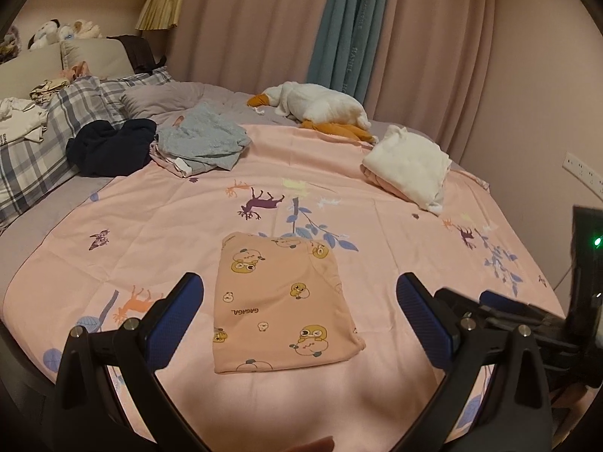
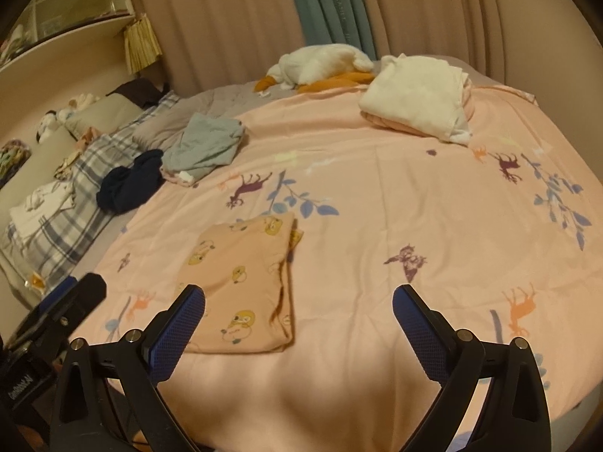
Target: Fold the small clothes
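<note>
Left wrist view: the left hand-held gripper (image 1: 299, 293) hangs with fingers apart, holding nothing, above a folded peach garment (image 1: 280, 307) printed "GAGAGAL", lying flat on the pink bedspread (image 1: 395, 248). The right hand-held gripper (image 2: 299, 303), fingers likewise apart, has the garment at 11 o'clock; its print blurs there. Teal curtain (image 1: 341, 26) lettering is unreadable.

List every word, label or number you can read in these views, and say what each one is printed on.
"GAGAGAL": on the folded pink duck-print garment, upside down in the left wrist view.
Vertical lettering on the teal curtain: too blurred to read with certainty.
White lettering on the black mount at the lower left of the right wrist view: too blurred to read.
Small print on the white clothing by the plaid pillow: too small.
</note>
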A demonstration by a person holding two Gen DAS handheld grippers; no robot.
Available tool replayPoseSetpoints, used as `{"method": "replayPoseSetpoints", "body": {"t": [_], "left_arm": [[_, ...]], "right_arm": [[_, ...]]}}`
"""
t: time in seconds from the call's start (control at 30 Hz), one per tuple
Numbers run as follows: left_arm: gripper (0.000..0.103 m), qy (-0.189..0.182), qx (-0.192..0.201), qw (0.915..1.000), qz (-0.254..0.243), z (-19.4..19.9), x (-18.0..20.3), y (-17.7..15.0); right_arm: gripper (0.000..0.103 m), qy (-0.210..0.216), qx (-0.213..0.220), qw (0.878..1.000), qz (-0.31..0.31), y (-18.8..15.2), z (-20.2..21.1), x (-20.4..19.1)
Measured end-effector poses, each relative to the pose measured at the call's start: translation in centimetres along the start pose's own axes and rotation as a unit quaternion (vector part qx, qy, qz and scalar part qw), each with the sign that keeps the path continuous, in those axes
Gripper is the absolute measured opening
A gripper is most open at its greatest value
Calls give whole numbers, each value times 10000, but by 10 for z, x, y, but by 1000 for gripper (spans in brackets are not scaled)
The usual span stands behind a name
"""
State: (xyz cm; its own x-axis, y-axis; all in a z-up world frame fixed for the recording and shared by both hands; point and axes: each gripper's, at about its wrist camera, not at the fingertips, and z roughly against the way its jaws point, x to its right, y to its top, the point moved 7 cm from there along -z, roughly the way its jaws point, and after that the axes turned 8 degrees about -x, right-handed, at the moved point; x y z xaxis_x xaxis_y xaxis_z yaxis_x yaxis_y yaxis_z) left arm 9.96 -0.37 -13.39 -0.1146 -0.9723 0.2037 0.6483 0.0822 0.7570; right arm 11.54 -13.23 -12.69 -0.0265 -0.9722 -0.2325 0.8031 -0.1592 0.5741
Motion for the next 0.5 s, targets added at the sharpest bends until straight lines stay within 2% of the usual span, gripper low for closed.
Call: {"method": "replayPoseSetpoints", "body": {"t": [0.27, 0.5], "left_arm": [[103, 121, 84, 9998, 128, 6, -9, 2], [103, 179, 77, 9998, 3, 9, -7, 1]], "right_arm": [[99, -73, 40, 10000, -36, -4, 4, -3], [99, 16, 107, 9999, -123, -1, 4, -2]]}}
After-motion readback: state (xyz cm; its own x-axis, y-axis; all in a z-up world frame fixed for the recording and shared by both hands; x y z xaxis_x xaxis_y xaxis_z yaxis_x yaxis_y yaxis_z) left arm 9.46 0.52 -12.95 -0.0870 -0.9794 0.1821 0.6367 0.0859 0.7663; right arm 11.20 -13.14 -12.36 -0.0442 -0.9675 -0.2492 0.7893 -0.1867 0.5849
